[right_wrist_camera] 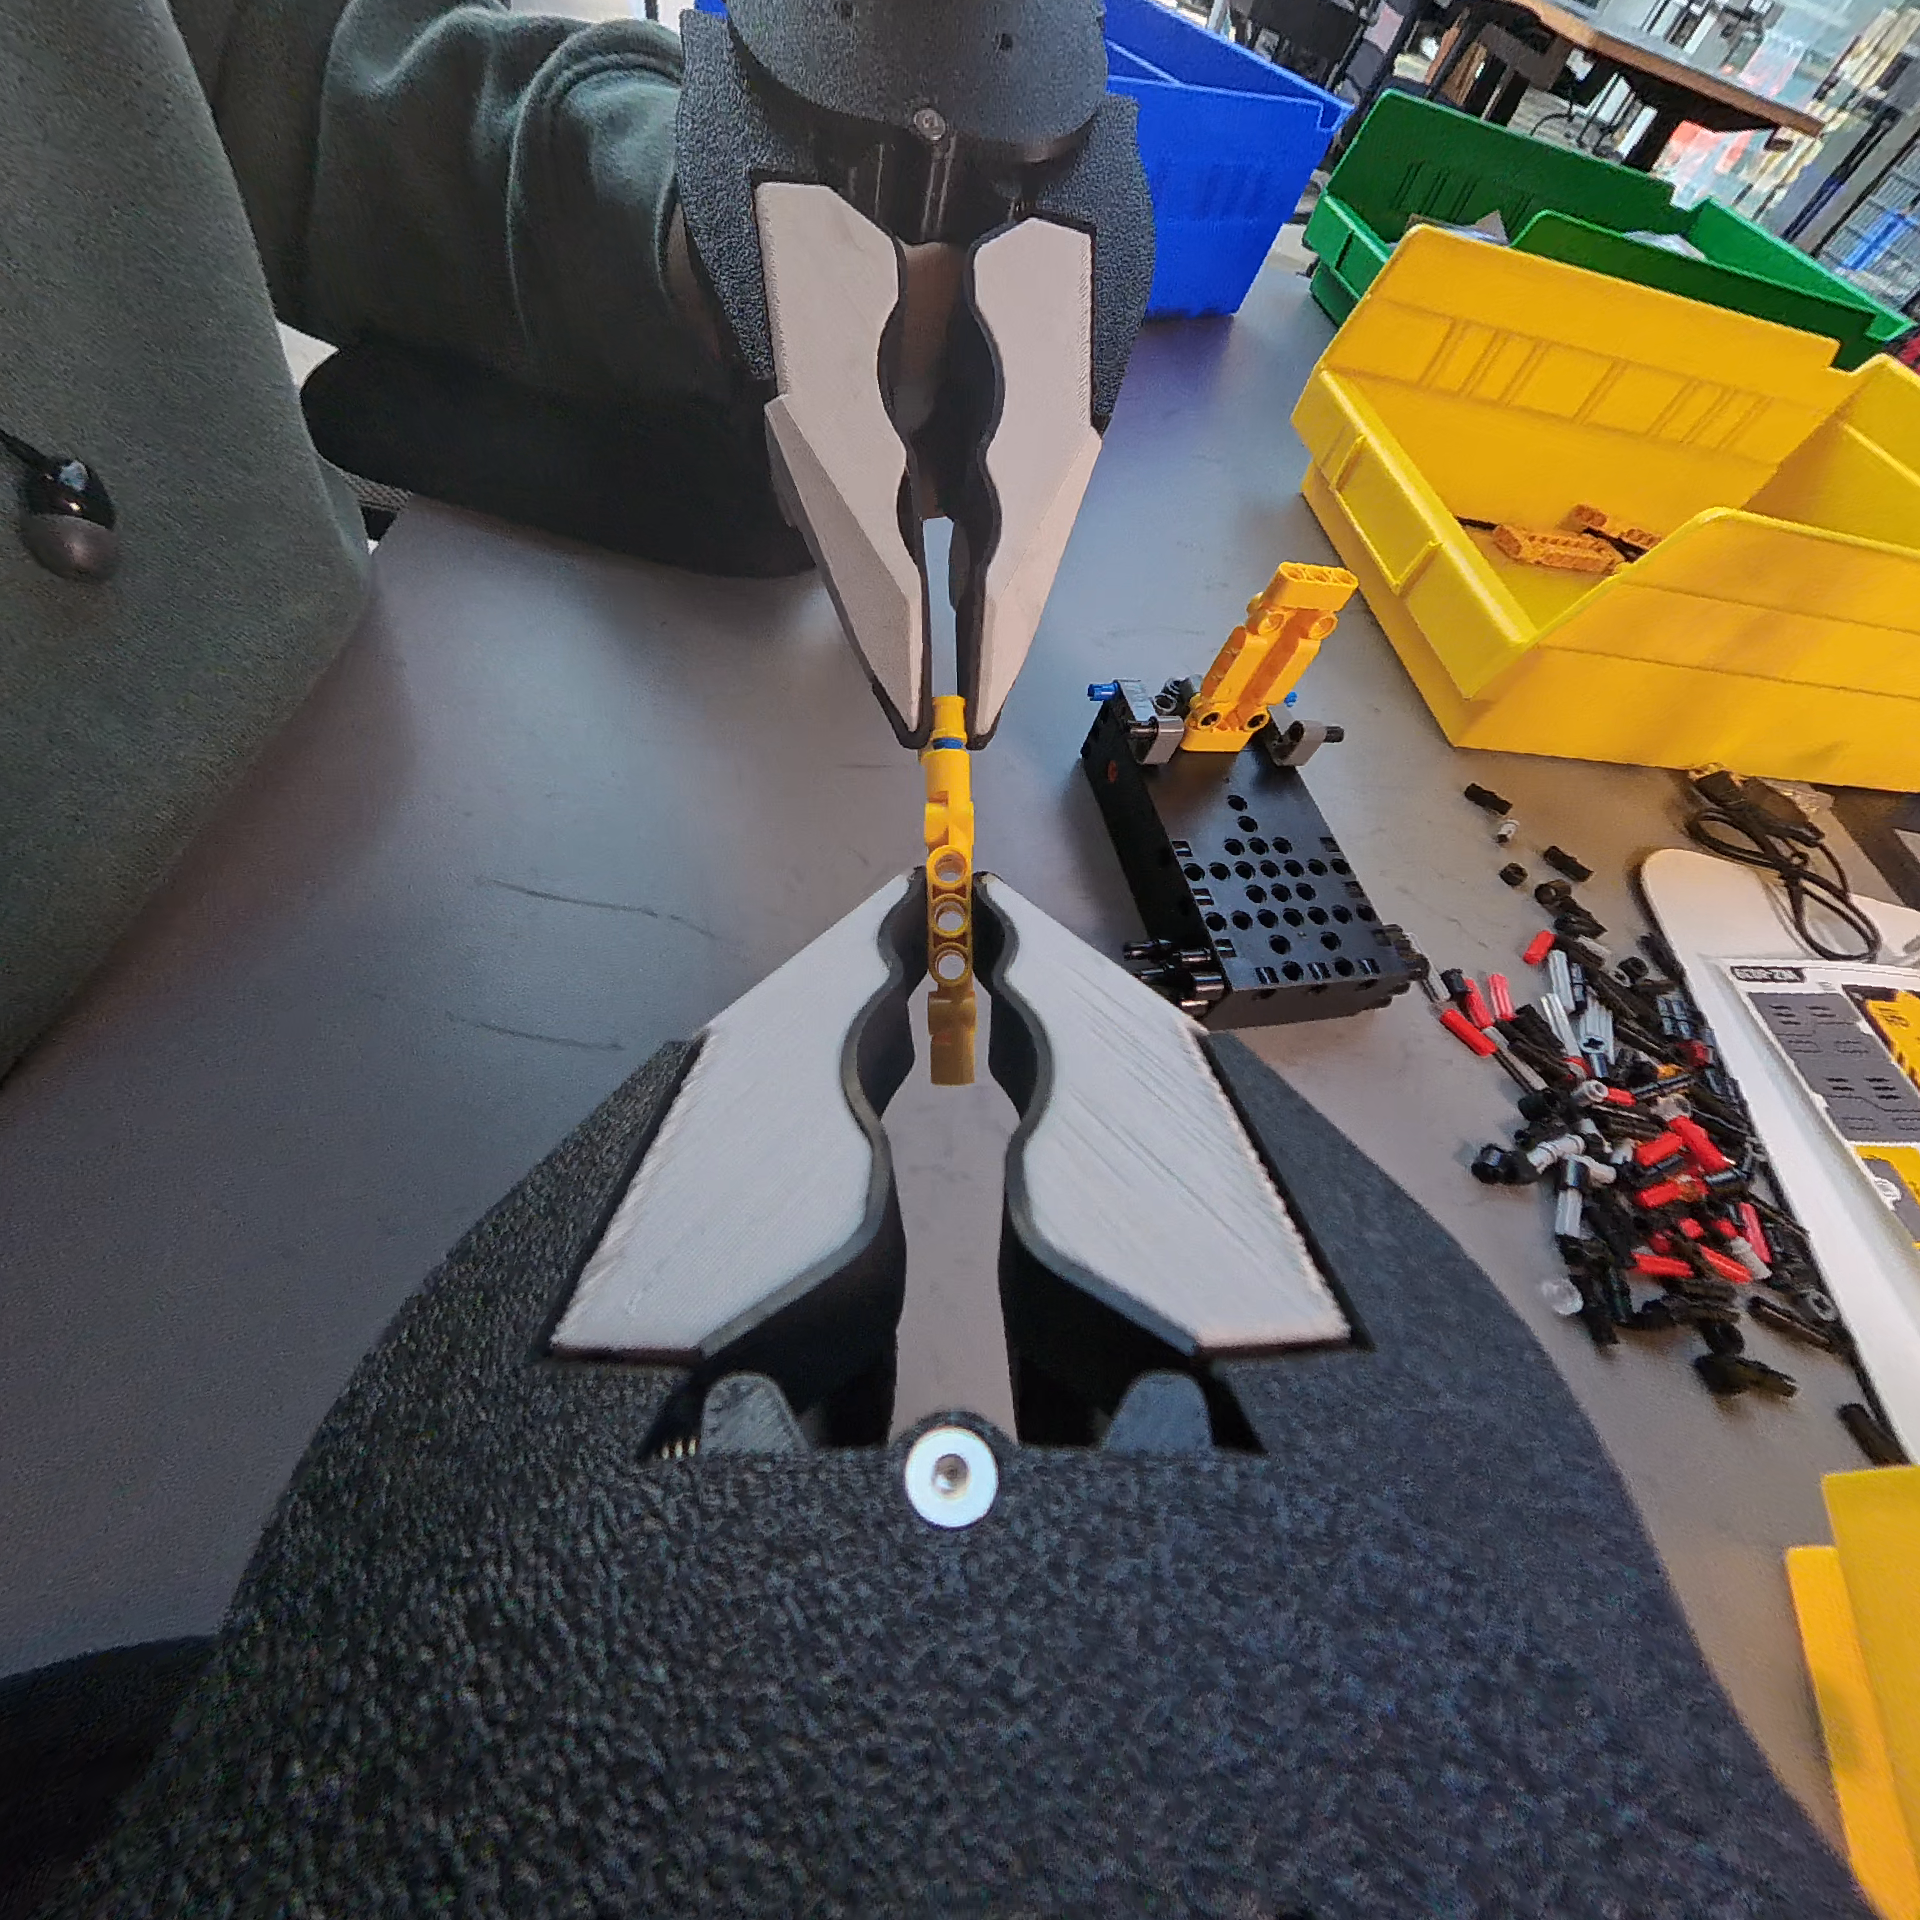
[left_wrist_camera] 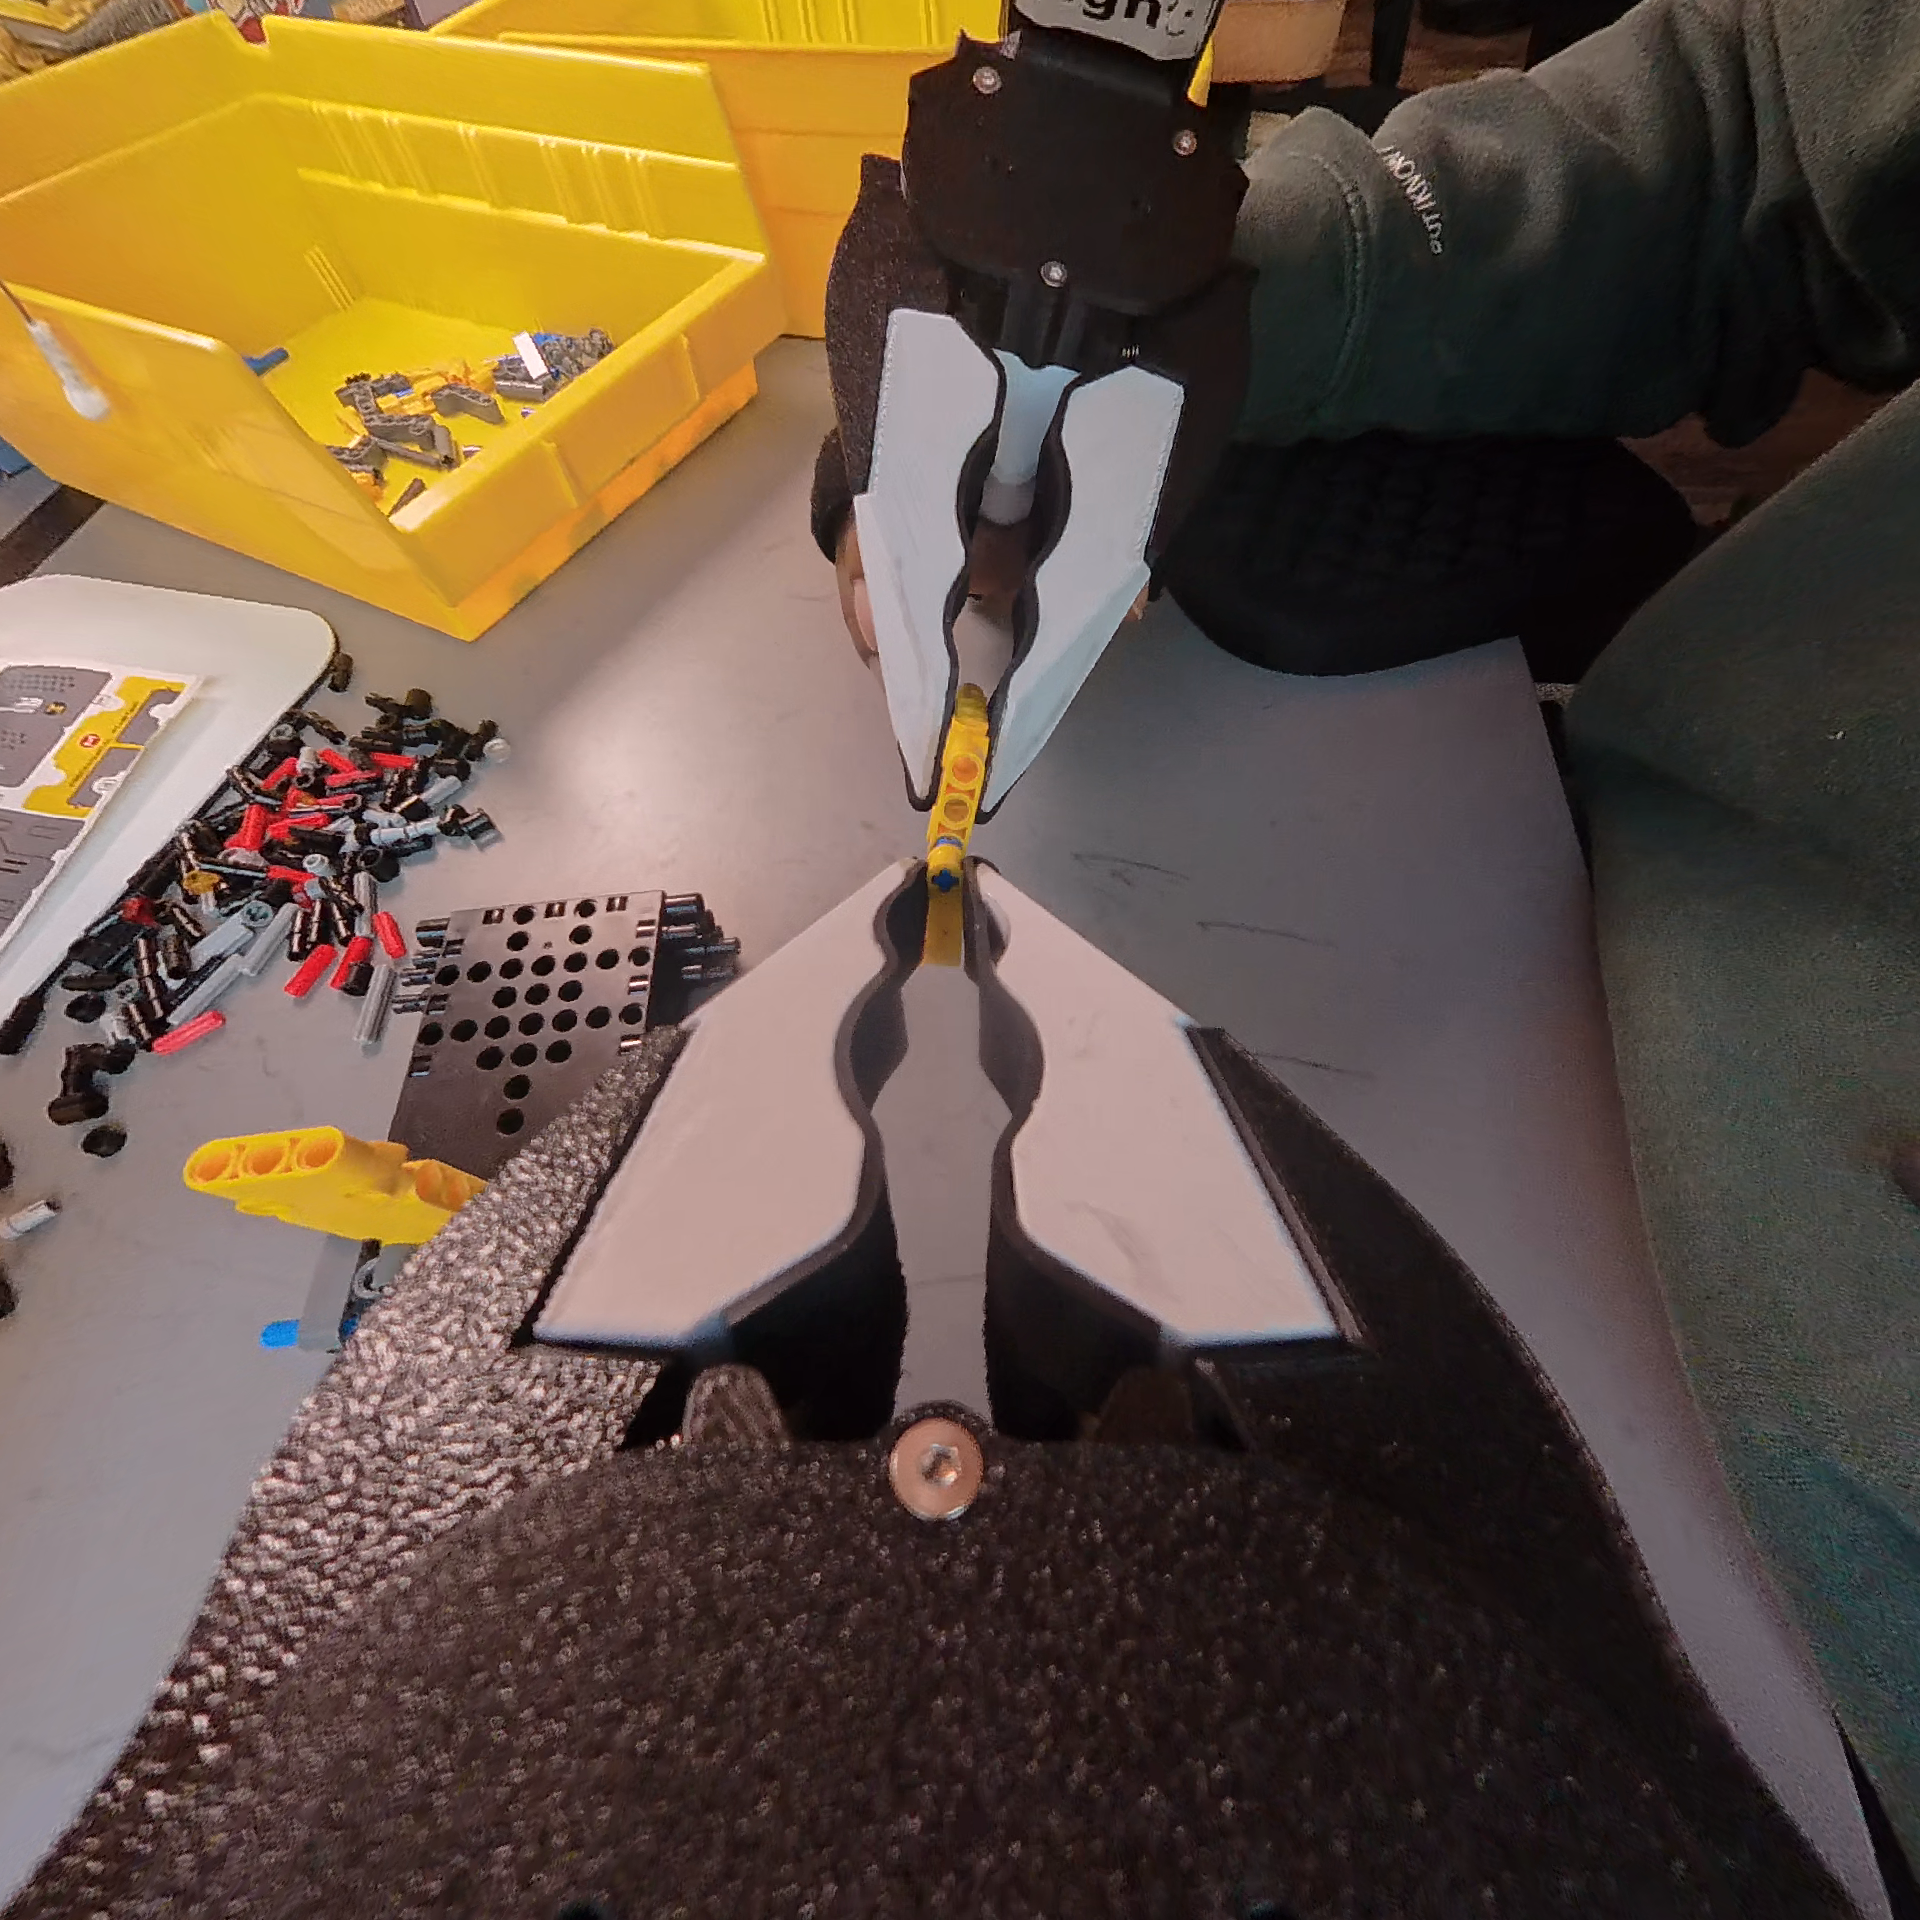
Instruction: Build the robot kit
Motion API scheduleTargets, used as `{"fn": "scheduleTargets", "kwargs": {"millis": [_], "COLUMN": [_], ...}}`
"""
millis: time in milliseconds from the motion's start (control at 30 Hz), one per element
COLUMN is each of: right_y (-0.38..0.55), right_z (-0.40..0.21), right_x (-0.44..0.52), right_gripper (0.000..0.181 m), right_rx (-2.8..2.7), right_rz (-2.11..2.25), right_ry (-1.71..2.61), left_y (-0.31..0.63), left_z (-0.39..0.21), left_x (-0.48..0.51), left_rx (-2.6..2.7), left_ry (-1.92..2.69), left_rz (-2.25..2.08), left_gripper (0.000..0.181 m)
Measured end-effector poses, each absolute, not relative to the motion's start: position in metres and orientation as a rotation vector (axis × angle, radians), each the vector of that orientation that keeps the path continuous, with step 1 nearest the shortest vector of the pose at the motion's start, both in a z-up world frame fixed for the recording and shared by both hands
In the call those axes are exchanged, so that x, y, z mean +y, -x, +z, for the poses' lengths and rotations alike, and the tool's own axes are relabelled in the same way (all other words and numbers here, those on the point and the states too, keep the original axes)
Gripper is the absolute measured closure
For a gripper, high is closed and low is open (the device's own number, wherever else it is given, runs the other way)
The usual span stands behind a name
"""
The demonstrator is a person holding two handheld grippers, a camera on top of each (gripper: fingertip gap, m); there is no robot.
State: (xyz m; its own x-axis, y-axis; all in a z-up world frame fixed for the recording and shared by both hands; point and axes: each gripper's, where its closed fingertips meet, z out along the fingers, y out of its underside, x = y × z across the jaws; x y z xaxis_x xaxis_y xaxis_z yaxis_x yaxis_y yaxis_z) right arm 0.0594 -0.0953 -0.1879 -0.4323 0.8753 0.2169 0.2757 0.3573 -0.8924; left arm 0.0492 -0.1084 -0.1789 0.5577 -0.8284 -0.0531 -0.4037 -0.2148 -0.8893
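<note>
My two grippers face each other tip to tip above the grey table [left_wrist_camera: 1299, 883]. Between them is a thin yellow holed beam assembly [left_wrist_camera: 961, 774] with a small blue pin, held clear of the table. My left gripper [left_wrist_camera: 943, 878] is shut on the end with the blue pin. My right gripper [left_wrist_camera: 951, 805] is shut on the other end. In the right wrist view my right gripper [right_wrist_camera: 948, 883] clamps the holed beam [right_wrist_camera: 949, 920], and the left gripper [right_wrist_camera: 943, 740] pinches its far end.
A black perforated plate [left_wrist_camera: 540, 997] [right_wrist_camera: 1257, 894] carrying a yellow part [right_wrist_camera: 1262, 655] lies beside the grippers. A pile of black, red and grey pins [left_wrist_camera: 281, 852] [right_wrist_camera: 1642, 1143], a printed sheet [right_wrist_camera: 1818, 1039], yellow bins [left_wrist_camera: 156, 436] [right_wrist_camera: 1714, 665], blue [right_wrist_camera: 1205, 156] and green bins [right_wrist_camera: 1507, 177] stand around. Less than 4 cm separates the two grippers' tips.
</note>
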Motion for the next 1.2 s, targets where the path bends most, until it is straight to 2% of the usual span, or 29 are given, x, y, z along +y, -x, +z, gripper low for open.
{"fn": "scheduleTargets", "kwargs": {"millis": [367, 733, 1200], "right_y": [-0.066, -0.065, -0.068], "right_z": [-0.189, -0.199, -0.184], "right_x": [-0.1, -0.096, -0.097], "right_gripper": [0.175, 0.176, 0.175], "right_rx": [-1.933, -1.976, -1.889], "right_rz": [1.124, 0.985, 1.138], "right_ry": [0.992, 0.991, 1.02], "left_y": [-0.055, -0.054, -0.058], "left_z": [-0.181, -0.191, -0.178], "left_x": [-0.112, -0.11, -0.109], "left_rx": [1.111, 1.069, 1.036], "left_ry": [1.772, 1.843, 1.738], "left_rz": [-0.454, -0.512, -0.526], "left_gripper": [0.175, 0.176, 0.176]}}
